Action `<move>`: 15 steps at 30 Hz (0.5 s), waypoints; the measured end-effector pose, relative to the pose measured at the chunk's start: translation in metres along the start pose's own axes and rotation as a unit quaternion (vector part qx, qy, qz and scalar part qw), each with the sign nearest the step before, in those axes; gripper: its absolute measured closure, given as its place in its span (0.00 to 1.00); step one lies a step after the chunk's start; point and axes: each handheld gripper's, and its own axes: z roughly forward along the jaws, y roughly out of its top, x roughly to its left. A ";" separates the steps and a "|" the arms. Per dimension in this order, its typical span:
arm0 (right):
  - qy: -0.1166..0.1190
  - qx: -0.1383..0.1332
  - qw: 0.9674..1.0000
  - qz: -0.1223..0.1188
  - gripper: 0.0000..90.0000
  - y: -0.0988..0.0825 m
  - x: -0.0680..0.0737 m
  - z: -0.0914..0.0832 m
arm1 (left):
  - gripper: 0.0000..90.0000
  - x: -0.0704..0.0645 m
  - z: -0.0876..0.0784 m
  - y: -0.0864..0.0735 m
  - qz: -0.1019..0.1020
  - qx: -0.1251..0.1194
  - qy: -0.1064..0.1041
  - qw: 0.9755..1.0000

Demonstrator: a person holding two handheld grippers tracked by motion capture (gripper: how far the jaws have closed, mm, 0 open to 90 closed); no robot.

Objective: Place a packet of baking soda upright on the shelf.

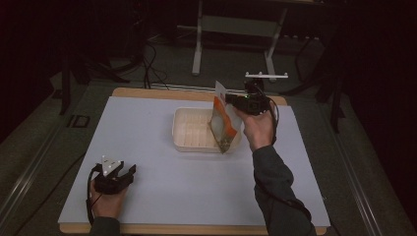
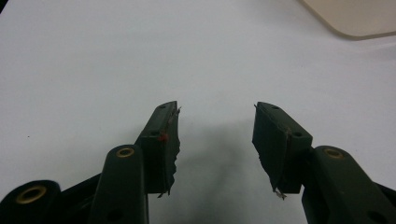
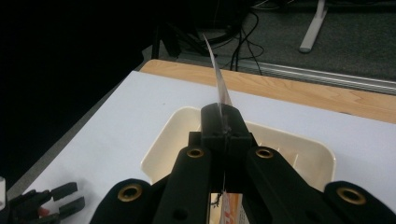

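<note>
Your bench wears a smooth matt white sheet over pale wood. The cream rectangular plastic tray looks smooth with a faint sheen; the orange-and-white film pouch is glossy. Your matt black plastic tongs carry brass-looking rivets.

Black hand-held gripper with brass rivets, grey plate; dark sleeve

Dark room, grey floor, metal stand, cables

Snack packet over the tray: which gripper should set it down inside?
Right. The right gripper is shut on the packet, which hangs at the cream tray. The left gripper sits open and empty near the table's front left.
</note>
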 end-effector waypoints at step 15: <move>-0.017 -0.016 0.999 0.024 1.00 0.004 0.003 0.012 | 0.56 0.000 0.000 0.000 0.000 0.000 -0.001 1.000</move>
